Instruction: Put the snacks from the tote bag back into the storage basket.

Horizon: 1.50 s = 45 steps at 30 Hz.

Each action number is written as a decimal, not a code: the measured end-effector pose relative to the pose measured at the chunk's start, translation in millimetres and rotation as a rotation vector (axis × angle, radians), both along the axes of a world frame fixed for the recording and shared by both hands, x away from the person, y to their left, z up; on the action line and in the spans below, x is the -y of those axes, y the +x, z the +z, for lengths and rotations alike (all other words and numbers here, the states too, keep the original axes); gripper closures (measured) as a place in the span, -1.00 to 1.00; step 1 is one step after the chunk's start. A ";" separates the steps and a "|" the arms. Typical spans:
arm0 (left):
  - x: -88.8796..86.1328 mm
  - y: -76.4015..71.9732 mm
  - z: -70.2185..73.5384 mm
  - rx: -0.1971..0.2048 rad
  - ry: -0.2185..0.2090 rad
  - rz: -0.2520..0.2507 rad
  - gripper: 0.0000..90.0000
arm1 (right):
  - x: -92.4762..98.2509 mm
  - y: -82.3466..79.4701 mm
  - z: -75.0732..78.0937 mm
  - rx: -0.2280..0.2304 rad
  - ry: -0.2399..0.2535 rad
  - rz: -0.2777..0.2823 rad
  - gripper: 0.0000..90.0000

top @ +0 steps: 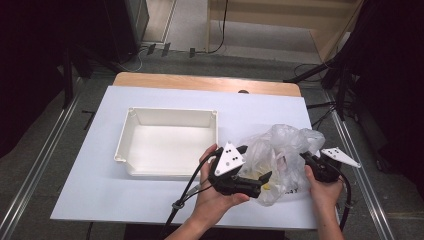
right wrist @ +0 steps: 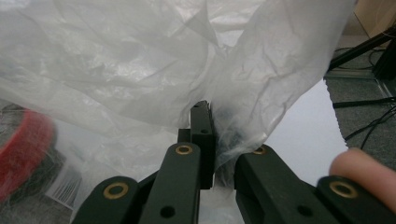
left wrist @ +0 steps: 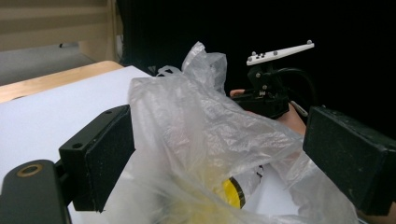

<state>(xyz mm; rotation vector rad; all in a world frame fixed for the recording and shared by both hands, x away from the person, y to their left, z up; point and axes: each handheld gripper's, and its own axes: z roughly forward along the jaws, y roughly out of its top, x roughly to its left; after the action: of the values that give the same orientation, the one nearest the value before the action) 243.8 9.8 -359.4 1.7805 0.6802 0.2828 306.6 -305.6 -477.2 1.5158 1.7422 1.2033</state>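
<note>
A crumpled clear plastic bag [top: 280, 150] lies on the white table [top: 90, 190], right of the middle. Something yellow [left wrist: 233, 192] and something red and round [right wrist: 21, 149] show through its film. My left gripper [top: 255, 166] reaches into the bag from its left. Its jaws stand wide open with the bag [left wrist: 210, 135] bulging between them, and the pads do not press on it. My right gripper [top: 307, 157] holds the bag's right side. In the right gripper view its jaws [right wrist: 212, 112] are shut on a fold of the film [right wrist: 140, 70].
An empty white rectangular bin [top: 172, 111] stands left of the bag, close to my left hand [top: 212, 197]. The table's front edge is just below both hands. Dark stands and cables [top: 345, 75] are on the floor to the right, beyond the table.
</note>
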 end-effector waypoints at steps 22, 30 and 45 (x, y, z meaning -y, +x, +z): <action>4.7 21.7 -99.4 -0.094 0.240 0.198 1.00 | 6.1 -2.0 2.3 -0.007 0.045 -0.011 0.96; 1.7 21.9 -113.6 -0.080 0.236 0.214 1.00 | 10.3 -5.3 4.8 0.008 0.060 -0.017 0.66; -2.8 21.7 -115.7 -0.083 0.198 0.194 0.89 | 4.4 -67.6 45.6 0.114 0.116 0.025 -0.32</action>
<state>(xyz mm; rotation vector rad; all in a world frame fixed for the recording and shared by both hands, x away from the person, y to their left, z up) 265.5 12.6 -475.2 1.9245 0.9135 0.4211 239.0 -310.0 -431.7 1.4637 1.6469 1.3976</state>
